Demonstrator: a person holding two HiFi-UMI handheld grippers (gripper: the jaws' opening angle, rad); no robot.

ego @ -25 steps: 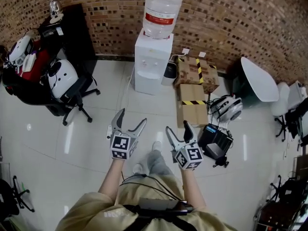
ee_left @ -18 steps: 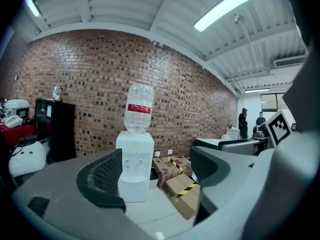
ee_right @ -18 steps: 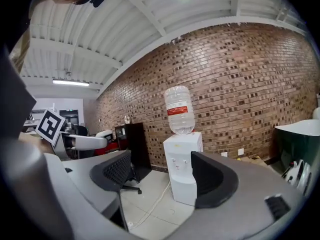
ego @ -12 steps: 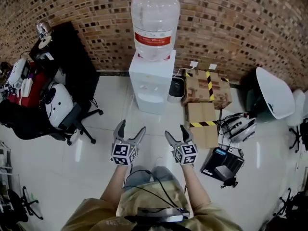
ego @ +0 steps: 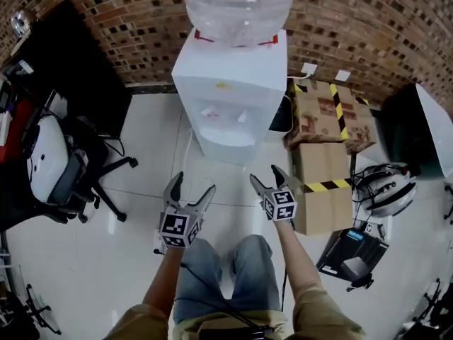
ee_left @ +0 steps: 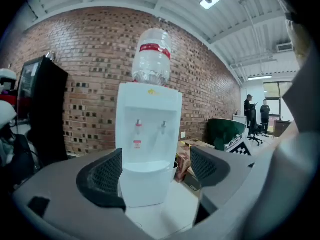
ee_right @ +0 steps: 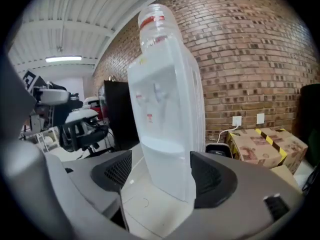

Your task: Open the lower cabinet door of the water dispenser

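The white water dispenser (ego: 230, 83) stands against the brick wall with a clear bottle (ego: 237, 6) on top. Its lower cabinet front (ee_left: 142, 186) is shut and fills the middle of the left gripper view; in the right gripper view the lower cabinet front (ee_right: 170, 174) shows at an angle. My left gripper (ego: 192, 186) is open and empty, held short of the dispenser's base. A little to the right, my right gripper (ego: 266, 177) is also open and empty. Neither touches the dispenser. The left gripper's (ee_left: 155, 171) pads frame the lower door; the right gripper (ee_right: 162, 176) frames a front corner.
Taped cardboard boxes (ego: 329, 112) (ego: 322, 197) sit right of the dispenser, with a dark bin (ego: 281, 115) between. A black office chair (ego: 64, 168) and black cabinet (ego: 64, 55) stand left. A black device (ego: 350, 253) lies on the floor at right.
Both grippers have dropped lower and moved forward toward the dispenser, which now looms much larger. The person has crouched. Both sets of jaws stay apart and empty.
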